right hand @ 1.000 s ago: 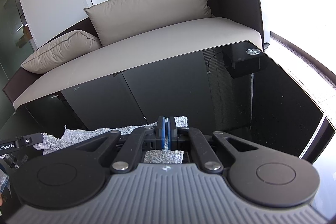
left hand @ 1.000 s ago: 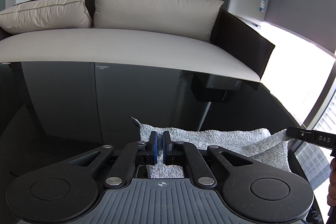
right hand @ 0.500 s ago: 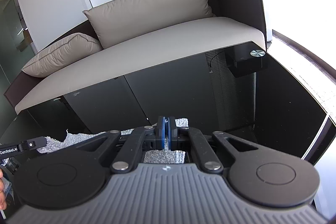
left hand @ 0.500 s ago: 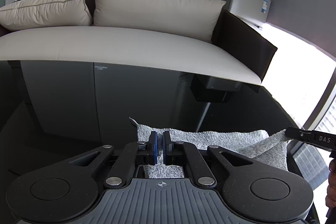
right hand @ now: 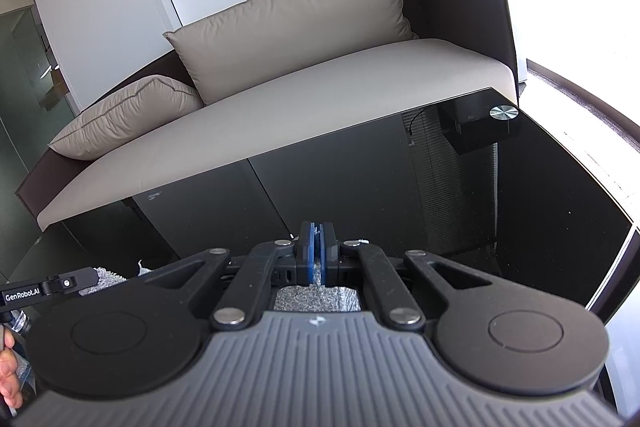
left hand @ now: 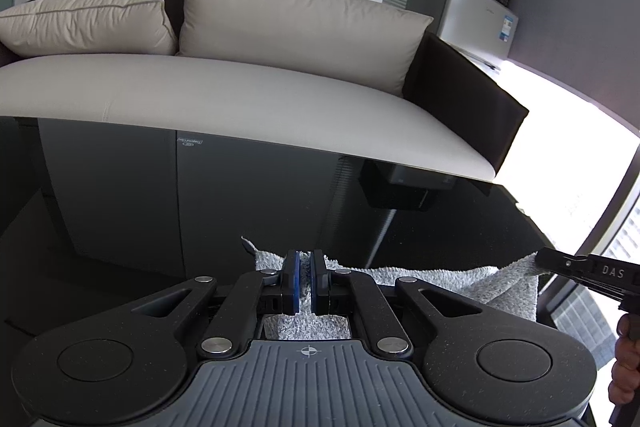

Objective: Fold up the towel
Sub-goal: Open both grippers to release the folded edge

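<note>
A grey terry towel [left hand: 440, 277] lies along the near side of a black glass table [left hand: 200, 207]. My left gripper [left hand: 305, 261] is shut on its left edge, with cloth showing between the blue pads. The right gripper's tip [left hand: 560, 261] enters from the right of the left wrist view, pinching the towel's other end, which is lifted a little. In the right wrist view my right gripper [right hand: 318, 241] is shut on the towel [right hand: 316, 301], seen just behind the fingers. The left gripper [right hand: 76, 279] shows at the far left with cloth at its tip.
A beige sofa [left hand: 240, 95] with two cushions stands right behind the table's far edge. A round metal disc [right hand: 503, 113] sits at the table's far right corner. A microwave on a small fridge [left hand: 476, 7] stands beyond the sofa. A hand [left hand: 624, 359] shows at the right edge.
In the right wrist view less towel shows ahead of the fingers and the sofa sits slightly nearer: the right gripper has shifted a little with its end. The left wrist view is almost unchanged.
</note>
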A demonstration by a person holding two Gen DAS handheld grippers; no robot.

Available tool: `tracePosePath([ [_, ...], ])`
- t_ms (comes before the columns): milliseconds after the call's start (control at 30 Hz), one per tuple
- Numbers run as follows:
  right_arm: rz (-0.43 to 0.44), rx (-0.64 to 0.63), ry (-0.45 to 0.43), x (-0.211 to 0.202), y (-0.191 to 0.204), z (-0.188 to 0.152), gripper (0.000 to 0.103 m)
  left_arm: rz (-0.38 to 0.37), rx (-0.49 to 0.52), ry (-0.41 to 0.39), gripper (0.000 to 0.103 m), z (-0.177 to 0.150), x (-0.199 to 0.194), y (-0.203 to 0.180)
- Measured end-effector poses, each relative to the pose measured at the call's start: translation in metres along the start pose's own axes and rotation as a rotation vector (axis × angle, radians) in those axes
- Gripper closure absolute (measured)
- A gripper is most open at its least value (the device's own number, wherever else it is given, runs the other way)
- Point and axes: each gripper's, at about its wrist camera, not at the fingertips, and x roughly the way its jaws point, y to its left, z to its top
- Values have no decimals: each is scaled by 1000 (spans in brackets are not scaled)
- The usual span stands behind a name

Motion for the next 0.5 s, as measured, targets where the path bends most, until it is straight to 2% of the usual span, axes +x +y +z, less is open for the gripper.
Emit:
tracePosePath([
  [367,-36,76,42,25,-18,-1,100,52,-33,41,92,0,32,14],
  [500,-51,102,55,28,-26,-3,100,45,-23,47,89,0,30,16],
])
